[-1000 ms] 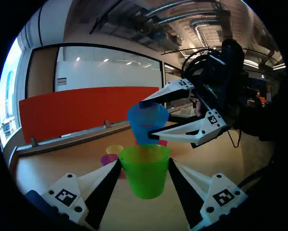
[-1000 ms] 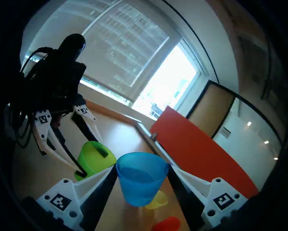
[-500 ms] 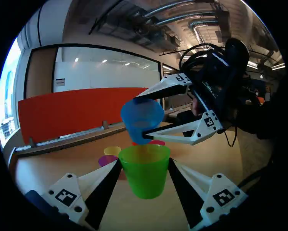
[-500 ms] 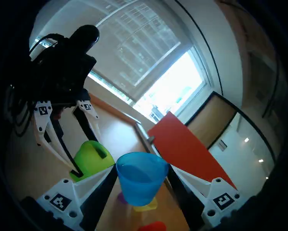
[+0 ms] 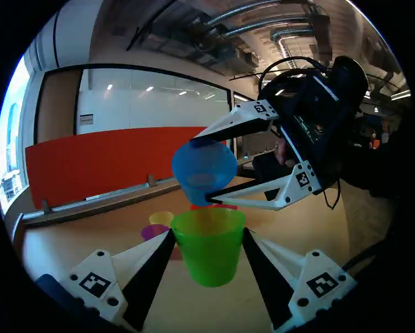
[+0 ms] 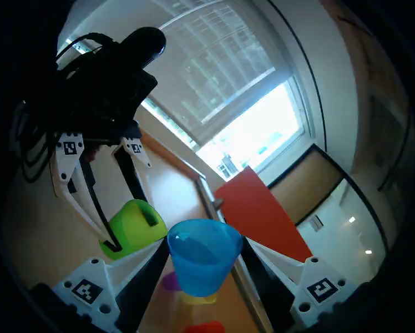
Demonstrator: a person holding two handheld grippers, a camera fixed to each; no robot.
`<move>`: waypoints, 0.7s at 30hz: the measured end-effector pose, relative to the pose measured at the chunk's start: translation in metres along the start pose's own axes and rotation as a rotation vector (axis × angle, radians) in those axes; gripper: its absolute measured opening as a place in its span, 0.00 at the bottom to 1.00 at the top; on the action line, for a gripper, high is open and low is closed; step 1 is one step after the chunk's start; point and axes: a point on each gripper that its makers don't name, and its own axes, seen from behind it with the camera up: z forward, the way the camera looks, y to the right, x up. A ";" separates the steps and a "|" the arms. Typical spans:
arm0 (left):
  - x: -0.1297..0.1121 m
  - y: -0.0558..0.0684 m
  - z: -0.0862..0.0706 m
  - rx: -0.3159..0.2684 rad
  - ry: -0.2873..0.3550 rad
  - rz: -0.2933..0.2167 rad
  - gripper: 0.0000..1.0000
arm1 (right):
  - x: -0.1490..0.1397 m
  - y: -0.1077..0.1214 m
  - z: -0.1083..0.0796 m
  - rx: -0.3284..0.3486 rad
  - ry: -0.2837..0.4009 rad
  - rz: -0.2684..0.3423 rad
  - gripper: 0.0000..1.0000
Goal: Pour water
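The blue cup [image 5: 203, 169] sits tilted in my right gripper [image 5: 203, 170], its mouth tipped toward the green cup [image 5: 208, 250] and just above and behind that cup's rim. Both right fingers press on the blue cup's sides, one on top and one below in the left gripper view. In the right gripper view I can see water [image 6: 195, 251] lying in the bottom of the blue cup; I cannot make out a stream leaving it. My left gripper [image 5: 208, 233] is closed on the green cup, a finger against each side, holding it upright above the wooden table [image 5: 69, 244]. On the table beyond the green cup stand a yellow cup [image 5: 163, 217] and a purple cup [image 5: 152, 230], close together, with a red cup [image 5: 218, 206] near them. An orange-red panel [image 5: 107, 161] runs along the table's far edge. The right gripper view also shows a bright window [image 6: 252, 133] behind.
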 end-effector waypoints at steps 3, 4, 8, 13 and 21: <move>0.001 0.001 0.001 -0.004 0.002 -0.001 0.86 | 0.001 0.001 0.001 -0.001 -0.002 -0.021 0.93; 0.001 0.002 0.001 -0.005 0.003 -0.001 0.86 | 0.002 0.001 0.001 -0.001 -0.003 -0.026 0.93; 0.002 0.003 0.002 -0.007 0.004 0.001 0.86 | 0.004 0.004 0.002 -0.001 -0.003 -0.043 0.93; 0.002 0.003 0.002 -0.009 0.004 0.001 0.86 | 0.006 0.006 0.002 -0.002 -0.001 -0.067 0.93; 0.003 0.002 0.003 -0.008 0.005 0.001 0.86 | 0.008 0.009 0.002 -0.001 -0.004 -0.102 0.93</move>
